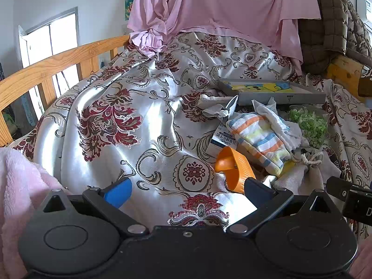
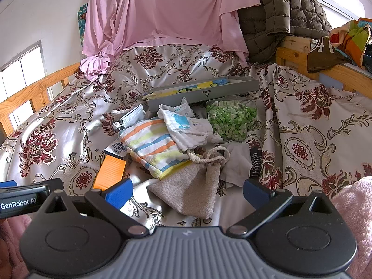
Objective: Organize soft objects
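A pile of soft things lies on the floral satin bedspread: a striped cloth, a white cloth with blue print, a beige drawstring pouch and a grey-white rag. My right gripper is open just in front of the pouch, nothing between its fingers. My left gripper is also open over bare bedspread, left of the pile; the striped cloth and pouch lie to its right.
An orange plastic piece and a small white box lie beside the pile. A grey tray and a clear tub of green bits sit behind. Wooden bed rails bound the left, pink sheet and brown jacket hang behind.
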Tool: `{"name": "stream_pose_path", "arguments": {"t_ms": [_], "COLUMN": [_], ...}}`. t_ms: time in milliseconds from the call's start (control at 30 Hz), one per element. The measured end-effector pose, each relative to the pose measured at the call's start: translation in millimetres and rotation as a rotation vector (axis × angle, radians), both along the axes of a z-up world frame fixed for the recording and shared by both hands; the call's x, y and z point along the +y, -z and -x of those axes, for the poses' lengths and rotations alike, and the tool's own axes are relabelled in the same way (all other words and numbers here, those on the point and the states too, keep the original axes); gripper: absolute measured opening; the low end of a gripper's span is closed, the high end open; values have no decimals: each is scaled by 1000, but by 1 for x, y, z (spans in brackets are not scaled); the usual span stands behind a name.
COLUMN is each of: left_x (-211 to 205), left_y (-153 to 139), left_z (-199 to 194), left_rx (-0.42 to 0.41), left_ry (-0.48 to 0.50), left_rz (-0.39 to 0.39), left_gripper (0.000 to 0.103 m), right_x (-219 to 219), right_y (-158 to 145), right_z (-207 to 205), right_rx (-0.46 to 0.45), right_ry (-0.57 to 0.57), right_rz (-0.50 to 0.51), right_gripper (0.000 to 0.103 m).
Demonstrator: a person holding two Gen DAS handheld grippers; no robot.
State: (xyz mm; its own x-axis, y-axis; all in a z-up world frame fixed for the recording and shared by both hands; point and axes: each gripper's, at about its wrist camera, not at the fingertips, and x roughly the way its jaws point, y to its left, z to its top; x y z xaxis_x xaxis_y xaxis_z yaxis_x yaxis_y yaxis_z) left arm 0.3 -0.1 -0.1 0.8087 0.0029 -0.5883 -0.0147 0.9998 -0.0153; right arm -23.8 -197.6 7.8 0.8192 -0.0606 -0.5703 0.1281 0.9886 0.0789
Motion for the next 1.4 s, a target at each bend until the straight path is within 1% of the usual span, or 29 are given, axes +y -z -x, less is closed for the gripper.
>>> {"name": "stream_pose_path", "arguments": {"t_ms": [1400], "left_x": [0], "left_y": [0], "left_z": [0], "left_rx": [2], "left_ry": [0], "left_rz": [0], "left_gripper": [102], "right_x": [0], "right_y": [0], "right_z": [0], "right_rx": [2], "right_ry": [0], "right_rz": [-3], "right_gripper": [103]}}
